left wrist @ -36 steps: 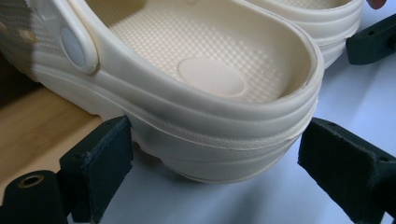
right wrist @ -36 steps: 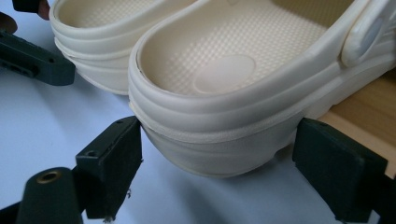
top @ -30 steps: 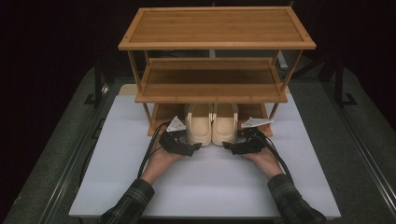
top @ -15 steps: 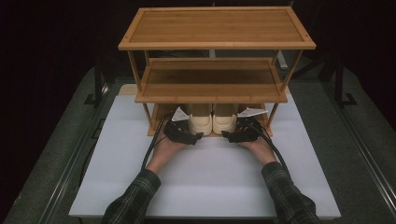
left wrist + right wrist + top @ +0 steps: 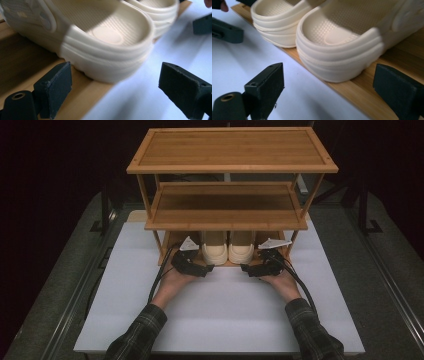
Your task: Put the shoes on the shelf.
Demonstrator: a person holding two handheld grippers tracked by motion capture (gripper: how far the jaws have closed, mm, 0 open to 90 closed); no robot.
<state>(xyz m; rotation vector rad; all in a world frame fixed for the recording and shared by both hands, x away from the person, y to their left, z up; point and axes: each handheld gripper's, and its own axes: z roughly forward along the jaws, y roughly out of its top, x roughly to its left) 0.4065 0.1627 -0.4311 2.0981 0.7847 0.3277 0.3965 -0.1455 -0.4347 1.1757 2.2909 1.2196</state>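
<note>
Since a second ago, both grippers have been drawn back toward the near edge of the bamboo shoe rack [image 5: 227, 217], and the right gripper [image 5: 250, 269] jaws have just been opening, with nothing between them. This is judged a release: the cream clogs [image 5: 227, 251] are placed on the bottom shelf, heels at its near edge. The left gripper [image 5: 206, 268] jaws are spread, the left clog heel [image 5: 110, 50] just beyond them, untouched. The right clog heel [image 5: 339, 57] lies likewise beyond the right jaws.
</note>
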